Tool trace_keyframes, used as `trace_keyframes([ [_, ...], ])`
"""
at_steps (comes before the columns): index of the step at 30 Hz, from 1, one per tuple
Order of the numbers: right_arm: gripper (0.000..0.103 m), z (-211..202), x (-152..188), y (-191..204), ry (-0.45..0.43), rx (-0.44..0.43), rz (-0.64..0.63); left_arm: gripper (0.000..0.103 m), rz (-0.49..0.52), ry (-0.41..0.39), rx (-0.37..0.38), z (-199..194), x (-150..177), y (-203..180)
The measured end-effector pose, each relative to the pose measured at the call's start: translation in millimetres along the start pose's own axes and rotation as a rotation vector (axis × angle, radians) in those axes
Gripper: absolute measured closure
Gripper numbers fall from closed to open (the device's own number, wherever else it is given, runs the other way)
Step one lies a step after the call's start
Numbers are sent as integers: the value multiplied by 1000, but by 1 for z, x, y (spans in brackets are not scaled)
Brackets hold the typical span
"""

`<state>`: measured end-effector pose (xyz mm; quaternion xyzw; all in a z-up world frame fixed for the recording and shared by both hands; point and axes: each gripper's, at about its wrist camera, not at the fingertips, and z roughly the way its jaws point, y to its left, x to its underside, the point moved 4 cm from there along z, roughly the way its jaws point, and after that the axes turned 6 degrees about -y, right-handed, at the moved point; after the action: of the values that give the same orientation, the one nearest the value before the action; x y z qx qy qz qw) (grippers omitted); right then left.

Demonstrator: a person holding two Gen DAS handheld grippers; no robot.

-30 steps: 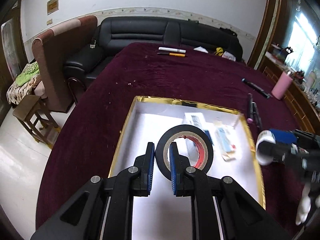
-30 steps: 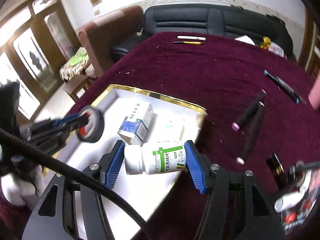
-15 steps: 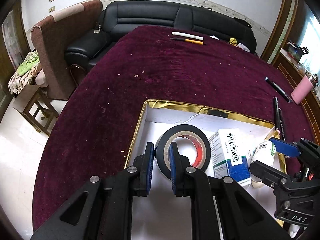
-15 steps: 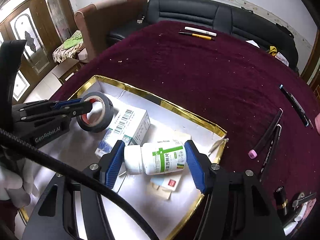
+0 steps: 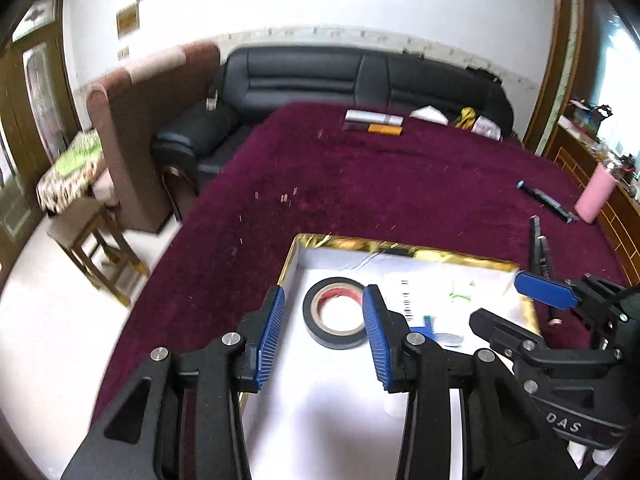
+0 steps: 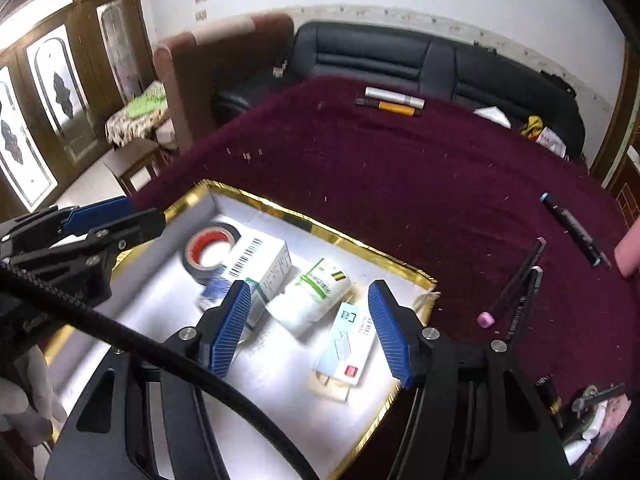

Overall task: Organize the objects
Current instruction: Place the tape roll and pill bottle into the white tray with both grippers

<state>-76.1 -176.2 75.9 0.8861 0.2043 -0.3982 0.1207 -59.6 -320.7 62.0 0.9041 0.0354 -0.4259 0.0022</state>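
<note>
Tape roll [image 5: 335, 312], black with a red core, lies flat in the upper left corner of the gold-rimmed box [image 5: 400, 246], low in the middle of the left wrist view. It sits between the fingers of the left tongs [image 5: 324, 334] and below them, and neither pad presses on it; those jaws are opening.

The box rests on the bench [image 5: 360, 184], which is covered in dark red cloth and fills the centre of both views. In the right wrist view the box also holds a white carton with a barcode [image 6: 260, 266] leaning over the tape, a white pill bottle with a green label [image 6: 310, 300] lying on its side just right of the carton, and a flat packet [image 6: 348, 346] at lower right.

The right tongs [image 6: 310, 332] stand wide and empty, above the bottle without touching it. Both tongs point slantwise down into the box. A gloved hand [image 6: 28, 396] shows at lower left.
</note>
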Motion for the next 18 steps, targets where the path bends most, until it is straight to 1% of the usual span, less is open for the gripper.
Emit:
trace_keyframes([
  [1, 42, -8, -1, 1, -17, 3, 1, 63, 5, -20, 1, -9, -1, -3],
  [2, 42, -19, 0, 1, -37, 10, 2, 59, 15, -49, 2, -21, -3, -7],
  [5, 40, -42, 2, -2, -70, 15, 15, 58, 45, -102, -2, -47, -5, -22],
  [10, 39, -75, 13, -13, -105, 50, 40, 58, 84, -174, 0, -84, -6, -47],
  [13, 39, -96, 21, -26, -126, 62, 69, 57, 94, -205, 5, -99, -6, -59],
  [15, 39, -107, 27, -34, -138, 72, 86, 52, 107, -222, 6, -109, -6, -69],
  [18, 35, -126, 39, -51, -155, 90, 122, 51, 134, -242, 8, -121, -4, -86],
])
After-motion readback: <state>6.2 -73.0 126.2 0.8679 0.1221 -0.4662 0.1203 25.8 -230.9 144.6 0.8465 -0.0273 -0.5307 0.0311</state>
